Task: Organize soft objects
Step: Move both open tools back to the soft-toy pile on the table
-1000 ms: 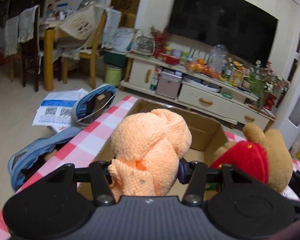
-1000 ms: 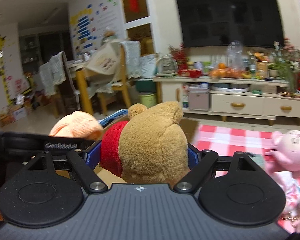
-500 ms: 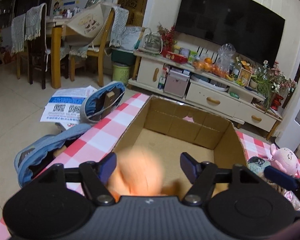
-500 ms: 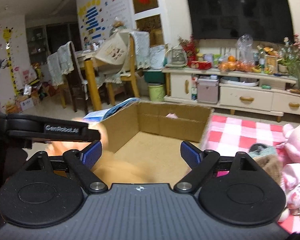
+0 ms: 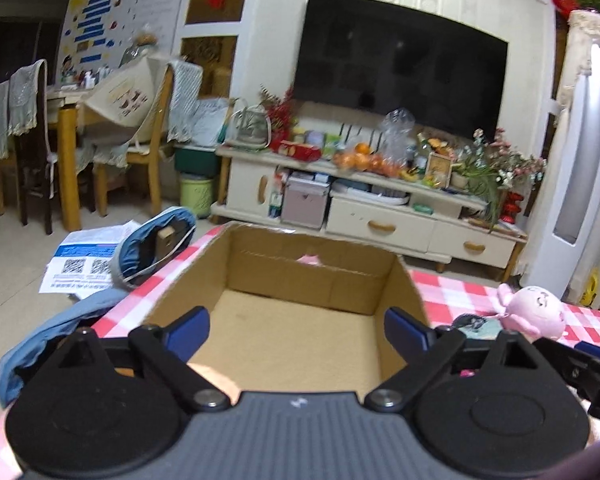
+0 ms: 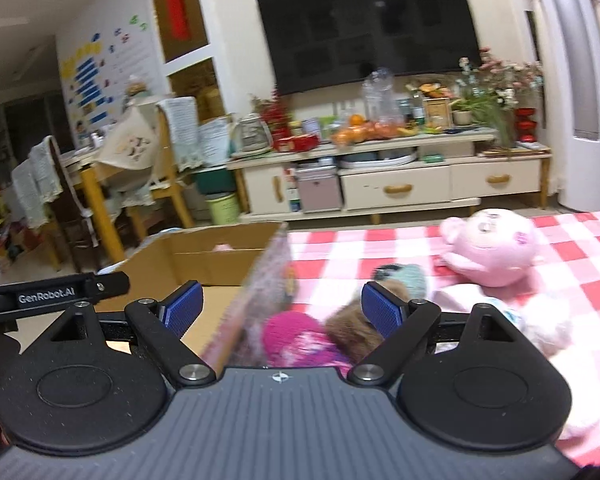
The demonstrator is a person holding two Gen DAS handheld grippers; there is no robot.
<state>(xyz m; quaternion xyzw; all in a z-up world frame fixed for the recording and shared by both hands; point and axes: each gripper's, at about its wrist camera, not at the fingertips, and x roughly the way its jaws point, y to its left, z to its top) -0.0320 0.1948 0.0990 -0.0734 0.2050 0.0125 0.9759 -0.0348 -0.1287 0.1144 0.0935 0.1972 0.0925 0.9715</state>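
Note:
An open cardboard box (image 5: 400, 280) sits on the red-checked tablecloth (image 5: 452, 288). My left gripper (image 5: 296, 326) hangs over its near end, jaws opening wide with nothing between them. A sliver of the peach plush (image 5: 208, 374) shows just below its left finger, inside the box. My right gripper (image 6: 282, 310) is open and empty above the box's right wall (image 6: 260, 280). Beyond it lie a magenta soft toy (image 6: 296, 338), a brown plush (image 6: 350, 320), a teal plush (image 6: 408, 280) and a pink plush doll (image 6: 488, 248).
A blue bag (image 5: 152, 248) and printed papers (image 5: 80, 264) lie on the floor left of the table. A TV cabinet (image 5: 376, 208) crowded with items stands behind, and a dining table with chairs (image 5: 80, 152) at far left. The left gripper's body (image 6: 60, 292) borders the right wrist view.
Both grippers let go: the peach plush and the brown bear in red dropped out of the jaws into the box. The right gripper then swung right toward the toys on the cloth.

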